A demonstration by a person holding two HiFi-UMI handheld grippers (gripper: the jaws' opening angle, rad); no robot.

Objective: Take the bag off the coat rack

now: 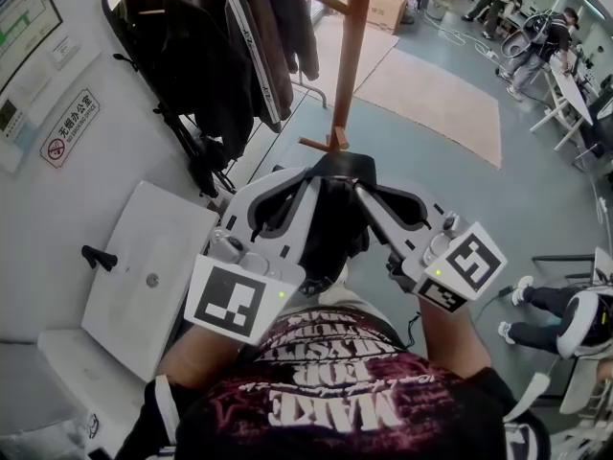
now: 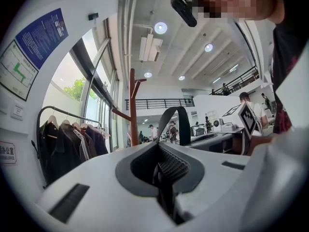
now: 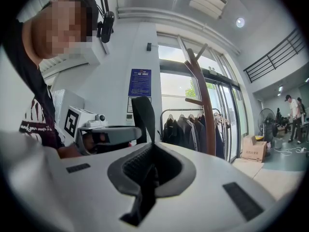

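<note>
Coat rack (image 1: 351,56), wooden pole, stands just beyond both tools and apart from the bag. Bag (image 1: 330,228), black, hangs between the two tools in front of the person's chest. Left tool (image 2: 162,169): jaws together, clamped on the bag's strap (image 2: 183,123), which loops up from them. Right tool (image 3: 149,167): jaws likewise pinched on the strap. Bag's lower part is hidden above the shirt (image 1: 330,391); its shape is hard to make out.
</note>
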